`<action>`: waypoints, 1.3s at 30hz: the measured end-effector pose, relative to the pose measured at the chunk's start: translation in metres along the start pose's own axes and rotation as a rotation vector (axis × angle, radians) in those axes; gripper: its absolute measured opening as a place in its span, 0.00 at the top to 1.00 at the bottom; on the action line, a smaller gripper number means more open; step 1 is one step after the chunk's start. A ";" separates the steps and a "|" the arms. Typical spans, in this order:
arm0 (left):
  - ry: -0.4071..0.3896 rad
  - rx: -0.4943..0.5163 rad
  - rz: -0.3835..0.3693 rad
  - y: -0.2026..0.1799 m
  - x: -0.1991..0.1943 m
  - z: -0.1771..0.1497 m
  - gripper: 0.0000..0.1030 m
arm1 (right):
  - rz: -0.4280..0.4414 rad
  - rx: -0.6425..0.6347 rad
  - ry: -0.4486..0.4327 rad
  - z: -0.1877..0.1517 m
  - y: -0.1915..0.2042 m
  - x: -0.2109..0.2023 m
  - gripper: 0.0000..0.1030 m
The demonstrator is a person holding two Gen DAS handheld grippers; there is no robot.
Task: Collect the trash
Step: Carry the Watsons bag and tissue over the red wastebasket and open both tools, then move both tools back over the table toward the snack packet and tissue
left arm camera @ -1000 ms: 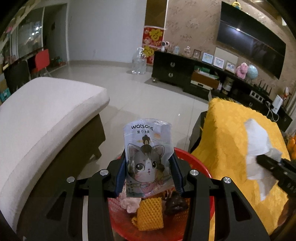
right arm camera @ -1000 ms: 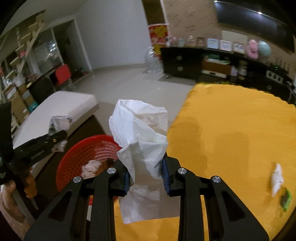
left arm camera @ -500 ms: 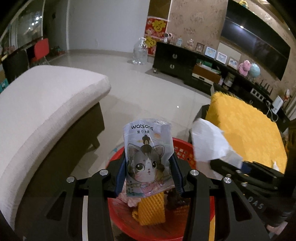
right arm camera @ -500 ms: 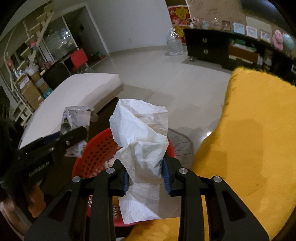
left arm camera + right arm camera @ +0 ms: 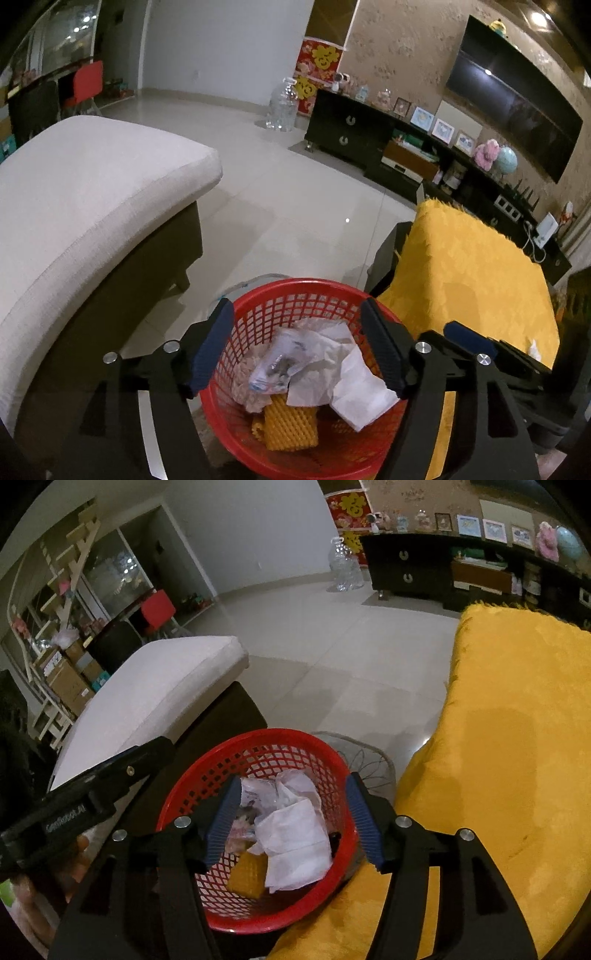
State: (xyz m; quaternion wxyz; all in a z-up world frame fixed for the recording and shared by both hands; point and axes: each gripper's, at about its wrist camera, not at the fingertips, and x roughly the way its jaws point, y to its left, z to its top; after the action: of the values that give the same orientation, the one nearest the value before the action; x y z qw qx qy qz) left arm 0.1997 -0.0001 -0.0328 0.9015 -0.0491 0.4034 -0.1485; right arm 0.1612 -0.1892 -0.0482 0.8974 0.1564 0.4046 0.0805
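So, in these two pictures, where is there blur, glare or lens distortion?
Left wrist view: the plastic packet in the red basket is smeared by motion, the floor tile carries a small glare spot, and the sofa bows from the fisheye. Right wrist view: dim and grainy, corners black, yellow cover curved.

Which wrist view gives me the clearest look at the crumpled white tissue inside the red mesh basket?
The right wrist view: the crumpled white tissue lies nearly whole between the open right gripper fingers, in the red mesh basket. The left wrist view shows the tissue too, partly cut off by a finger of the left gripper.
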 end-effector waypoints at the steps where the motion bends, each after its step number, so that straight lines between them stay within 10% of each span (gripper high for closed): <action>1: -0.005 -0.001 0.000 0.000 -0.001 0.001 0.31 | -0.009 -0.006 -0.006 -0.001 -0.001 -0.003 0.44; 24: -0.019 0.117 -0.023 -0.050 0.003 -0.012 0.27 | -0.377 -0.023 -0.100 -0.086 -0.091 -0.110 0.26; 39: 0.067 0.302 -0.122 -0.139 0.024 -0.058 0.25 | -0.645 0.340 -0.180 -0.156 -0.224 -0.205 0.18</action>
State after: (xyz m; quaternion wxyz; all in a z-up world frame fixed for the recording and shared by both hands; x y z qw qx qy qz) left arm 0.1406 -0.1378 -0.0596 0.8740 0.0677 0.4028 -0.2634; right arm -0.0868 -0.4210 -0.0792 0.8699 0.1743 0.3600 -0.2888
